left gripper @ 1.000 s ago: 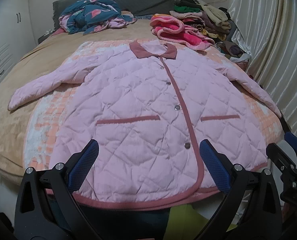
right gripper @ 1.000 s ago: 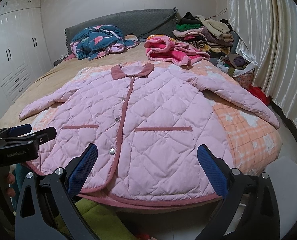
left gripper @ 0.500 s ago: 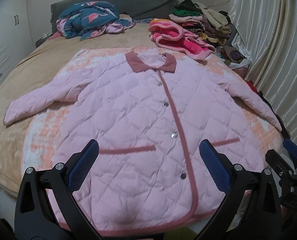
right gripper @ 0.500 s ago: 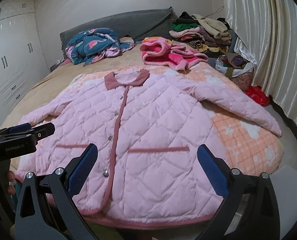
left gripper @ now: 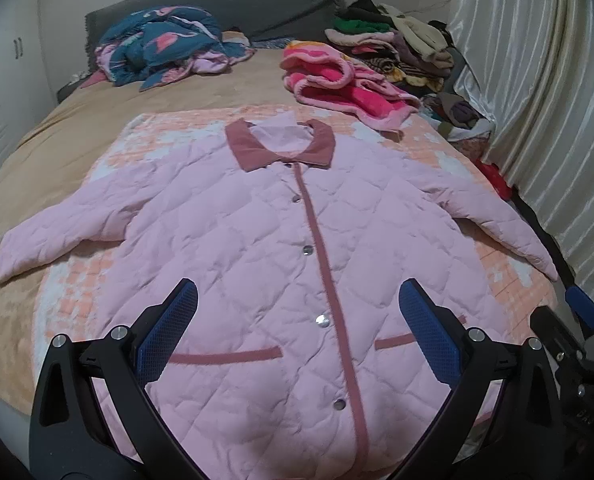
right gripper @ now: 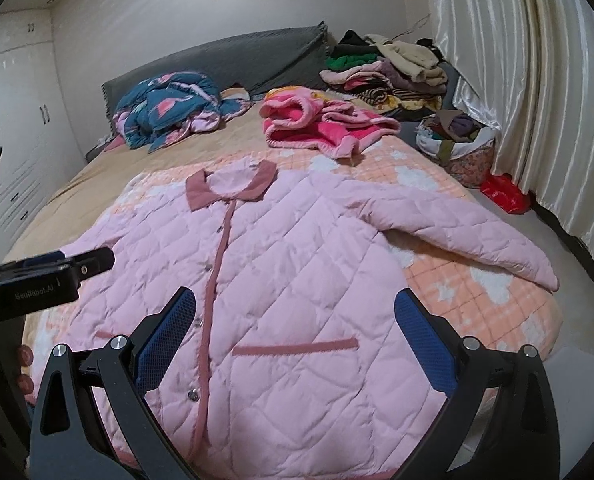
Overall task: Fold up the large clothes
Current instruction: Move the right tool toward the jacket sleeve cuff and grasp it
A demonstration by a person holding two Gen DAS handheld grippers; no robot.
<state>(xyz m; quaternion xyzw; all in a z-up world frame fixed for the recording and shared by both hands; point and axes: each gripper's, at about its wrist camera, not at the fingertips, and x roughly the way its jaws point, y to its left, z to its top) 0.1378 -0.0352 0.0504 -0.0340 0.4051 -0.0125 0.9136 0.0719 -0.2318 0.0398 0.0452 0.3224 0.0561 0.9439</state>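
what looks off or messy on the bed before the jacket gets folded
The pink quilted jacket lies flat, buttoned and fairly straight, sleeves spread. The untidy parts are behind it: a crumpled blue floral garment by the headboard and a rumpled pink fleece. No damage or spills visible.

Matt quilted cloth jacket (left gripper: 257, 264) with shiny metal snaps; glossy satin curtain (right gripper: 537, 92) beside.

Home bedroom; large bed (right gripper: 97, 168) with grey padded headboard (right gripper: 233, 60) fills the room; white built-in wardrobe (right gripper: 21, 128) left of the bed; pale satin curtains (right gripper: 529, 80) right of it; clothes stacked (right gripper: 381, 70) at the bed's head end; crumpled blue duvet (right gripper: 169, 108) near the headboard; pink quilted jacket (left gripper: 281, 264) spread across the bed.
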